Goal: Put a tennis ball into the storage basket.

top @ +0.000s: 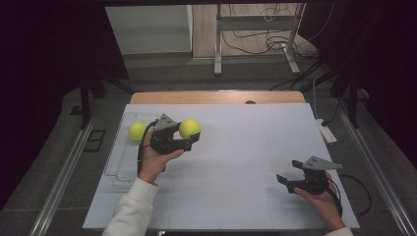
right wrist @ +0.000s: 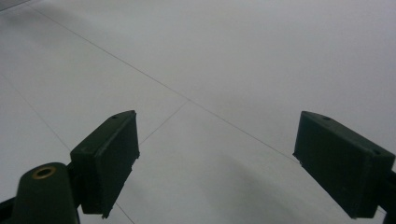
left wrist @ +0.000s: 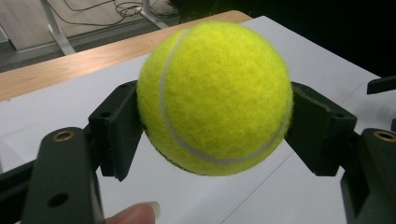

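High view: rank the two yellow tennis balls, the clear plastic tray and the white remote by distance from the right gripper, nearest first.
From the right gripper:
1. White remote, at the table's right edge.
2. Yellow tennis ball clamped in the left gripper.
3. Second yellow tennis ball and clear plastic tray, far left; too close to call.

No legible text, label or number anywhere.

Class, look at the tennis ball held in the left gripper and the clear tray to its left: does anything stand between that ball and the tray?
Nothing visible blocks the way. The left gripper is shut on the held tennis ball, just right of the clear tray. A second tennis ball already lies in the tray's far end, leaving the near part free. The right gripper stands open, far off.
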`<move>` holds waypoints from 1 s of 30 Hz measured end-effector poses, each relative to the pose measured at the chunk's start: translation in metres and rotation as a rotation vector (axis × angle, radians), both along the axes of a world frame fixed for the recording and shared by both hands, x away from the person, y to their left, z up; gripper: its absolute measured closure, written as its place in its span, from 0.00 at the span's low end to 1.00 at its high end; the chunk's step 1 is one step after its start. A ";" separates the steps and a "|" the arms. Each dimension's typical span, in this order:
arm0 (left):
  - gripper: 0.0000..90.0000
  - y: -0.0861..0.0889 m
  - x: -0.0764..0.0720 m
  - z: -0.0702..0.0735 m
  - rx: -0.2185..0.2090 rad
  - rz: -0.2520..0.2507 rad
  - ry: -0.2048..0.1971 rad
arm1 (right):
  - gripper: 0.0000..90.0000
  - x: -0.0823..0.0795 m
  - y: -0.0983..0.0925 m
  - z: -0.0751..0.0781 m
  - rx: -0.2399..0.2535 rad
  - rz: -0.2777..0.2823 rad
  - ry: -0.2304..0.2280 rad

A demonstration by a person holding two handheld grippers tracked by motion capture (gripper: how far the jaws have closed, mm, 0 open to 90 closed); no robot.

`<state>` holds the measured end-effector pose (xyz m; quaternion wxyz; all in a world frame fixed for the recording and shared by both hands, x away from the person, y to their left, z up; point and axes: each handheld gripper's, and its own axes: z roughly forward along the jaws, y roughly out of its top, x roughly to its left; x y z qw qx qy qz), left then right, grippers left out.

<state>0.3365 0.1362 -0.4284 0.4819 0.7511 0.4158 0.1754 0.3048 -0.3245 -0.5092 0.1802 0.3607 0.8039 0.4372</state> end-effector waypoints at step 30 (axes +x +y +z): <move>0.29 0.020 -0.005 0.002 0.005 0.065 -0.002 | 0.16 0.000 0.000 0.000 -0.004 0.002 0.000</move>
